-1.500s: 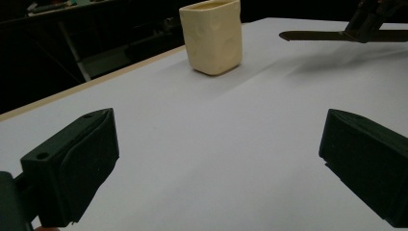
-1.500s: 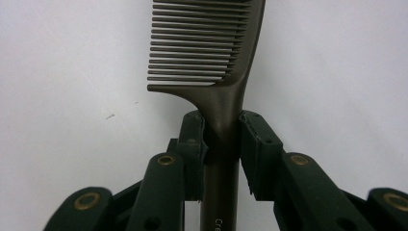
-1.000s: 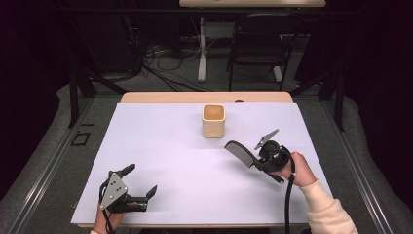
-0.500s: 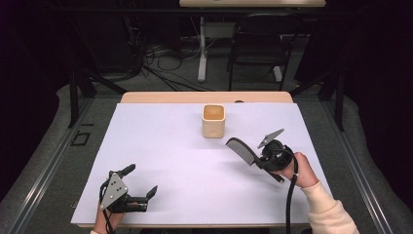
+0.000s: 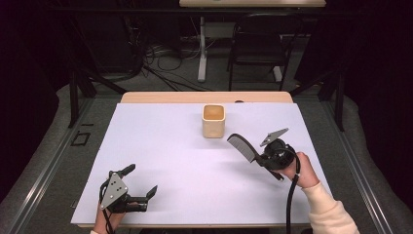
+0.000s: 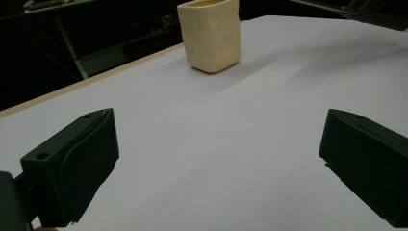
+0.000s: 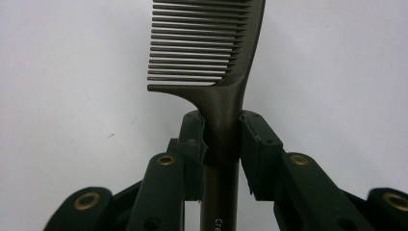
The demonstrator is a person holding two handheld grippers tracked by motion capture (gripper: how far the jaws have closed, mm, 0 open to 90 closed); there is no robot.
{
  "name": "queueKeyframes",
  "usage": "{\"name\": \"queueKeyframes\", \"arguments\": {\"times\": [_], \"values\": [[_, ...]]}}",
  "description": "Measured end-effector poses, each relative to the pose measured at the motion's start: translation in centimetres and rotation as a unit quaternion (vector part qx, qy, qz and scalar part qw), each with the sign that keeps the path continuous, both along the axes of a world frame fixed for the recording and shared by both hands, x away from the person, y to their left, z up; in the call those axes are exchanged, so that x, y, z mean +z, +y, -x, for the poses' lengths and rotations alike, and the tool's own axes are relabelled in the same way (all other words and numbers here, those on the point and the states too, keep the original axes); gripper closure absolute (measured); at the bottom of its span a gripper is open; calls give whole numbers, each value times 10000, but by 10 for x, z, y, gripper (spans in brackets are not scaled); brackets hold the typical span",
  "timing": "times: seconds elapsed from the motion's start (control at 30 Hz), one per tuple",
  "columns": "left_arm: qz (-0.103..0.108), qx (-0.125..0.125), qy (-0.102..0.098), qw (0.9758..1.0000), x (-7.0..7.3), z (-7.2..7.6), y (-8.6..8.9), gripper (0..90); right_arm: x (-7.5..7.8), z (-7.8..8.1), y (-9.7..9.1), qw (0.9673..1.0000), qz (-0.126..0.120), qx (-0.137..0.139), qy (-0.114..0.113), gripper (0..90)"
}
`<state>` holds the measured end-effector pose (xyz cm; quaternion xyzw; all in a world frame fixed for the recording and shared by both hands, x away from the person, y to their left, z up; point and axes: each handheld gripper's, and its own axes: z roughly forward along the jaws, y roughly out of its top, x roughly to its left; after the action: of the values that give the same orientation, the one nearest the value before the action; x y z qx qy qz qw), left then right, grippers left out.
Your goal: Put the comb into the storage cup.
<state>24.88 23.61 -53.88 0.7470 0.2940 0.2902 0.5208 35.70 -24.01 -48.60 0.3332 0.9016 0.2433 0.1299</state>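
A dark comb [image 5: 242, 146] [image 7: 216, 62] is held by its handle in my right gripper [image 5: 261, 158] [image 7: 222, 137], which is shut on it above the white table's right half; the teeth end points up and left toward a cream square cup [image 5: 213, 120] [image 6: 210, 33]. The cup stands upright at the back middle of the table, and the comb's tip is short of it. My left gripper [image 5: 141, 181] [image 6: 216, 159] rests low at the front left corner, jaws wide open with nothing between them, aimed toward the cup.
The white sheet [image 5: 170, 156] covers a wooden table whose back edge [image 5: 204, 97] shows. Dark floor, a chair [image 5: 258, 44] and cables lie beyond it. A cable [image 5: 292, 195] hangs from my right gripper along a cream sleeve [image 5: 331, 214].
My right gripper has drifted slightly right and down with the comb. The left gripper has not moved.
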Motion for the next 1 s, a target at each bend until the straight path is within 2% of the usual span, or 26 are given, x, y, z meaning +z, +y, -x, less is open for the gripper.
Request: {"name": "queueKeyframes", "arguments": {"times": [0.2, 0.4, 1.0], "values": [[1, 21, -40, 10000, 0, 0, 1, 3, 3, 1, -1, 9997, -133, -49, -199, 719], [-2, 34, -43, 10000, 0, 0, 0, 2, 4, 1, -2, 9993, -217, -112, -291, 720], [-11, 12, -23, 10000, 0, 0, 0, 3, 5, 0, -2, 9984, -315, -203, -423, 721]]}}
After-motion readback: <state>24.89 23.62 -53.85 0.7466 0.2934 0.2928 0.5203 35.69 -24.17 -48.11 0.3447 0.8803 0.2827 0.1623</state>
